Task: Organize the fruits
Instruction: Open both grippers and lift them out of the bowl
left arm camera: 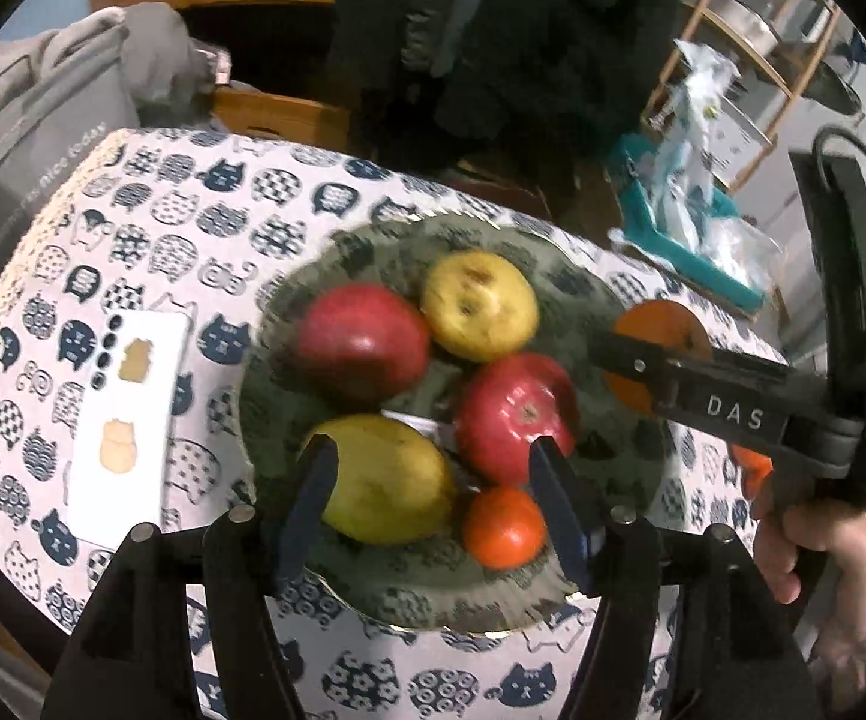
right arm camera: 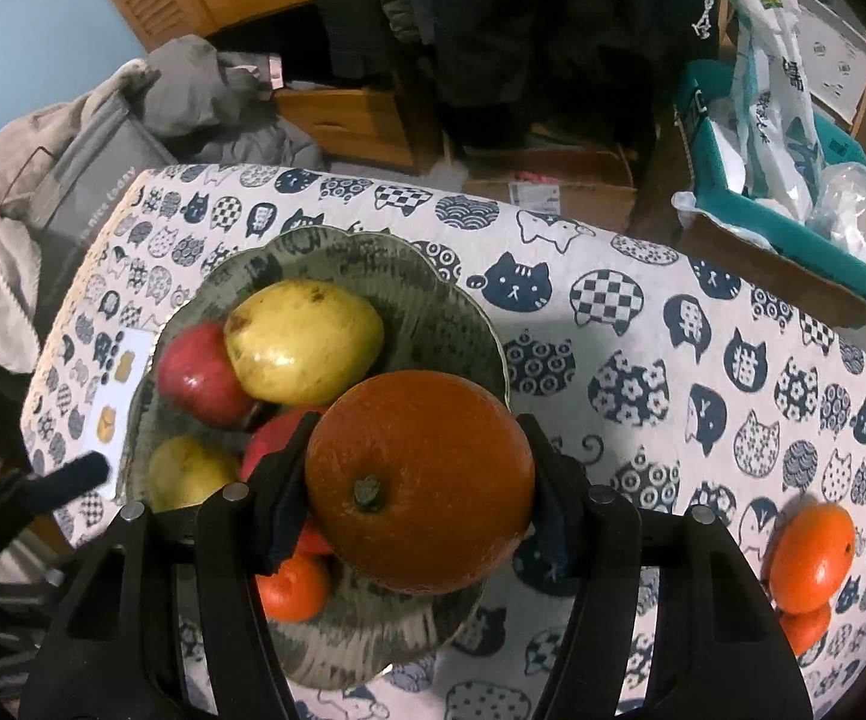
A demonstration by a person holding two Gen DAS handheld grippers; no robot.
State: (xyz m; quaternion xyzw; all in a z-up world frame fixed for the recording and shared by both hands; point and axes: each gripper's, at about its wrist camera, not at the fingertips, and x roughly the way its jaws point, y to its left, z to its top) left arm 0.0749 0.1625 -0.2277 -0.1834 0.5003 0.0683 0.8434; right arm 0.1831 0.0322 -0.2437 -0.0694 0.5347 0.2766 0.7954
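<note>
A grey-green plate [left arm camera: 619, 480] on the cat-print tablecloth [right arm camera: 673, 330] holds two red apples [left arm camera: 364, 339] [left arm camera: 514, 417], two yellow fruits [left arm camera: 478, 306] [left arm camera: 385, 480] and a small tangerine [left arm camera: 502, 528]. My left gripper [left arm camera: 433, 462] hovers open over the plate's near side, its pads touching nothing. My right gripper [right arm camera: 420, 429] is shut on a large orange [right arm camera: 421, 480], held above the plate's right rim [right arm camera: 496, 336]. The left wrist view shows this orange [left arm camera: 655, 324] too. Two more tangerines [right arm camera: 811, 558] [right arm camera: 805, 624] lie on the cloth at the far right.
A white phone [left arm camera: 127, 408] with stickers lies left of the plate. Beyond the table's far edge are a teal box [right arm camera: 793, 240] of plastic bags, wooden drawers [right arm camera: 343, 120] and a grey bag [right arm camera: 91, 180] with clothes. A hand [left arm camera: 823, 570] grips the right tool.
</note>
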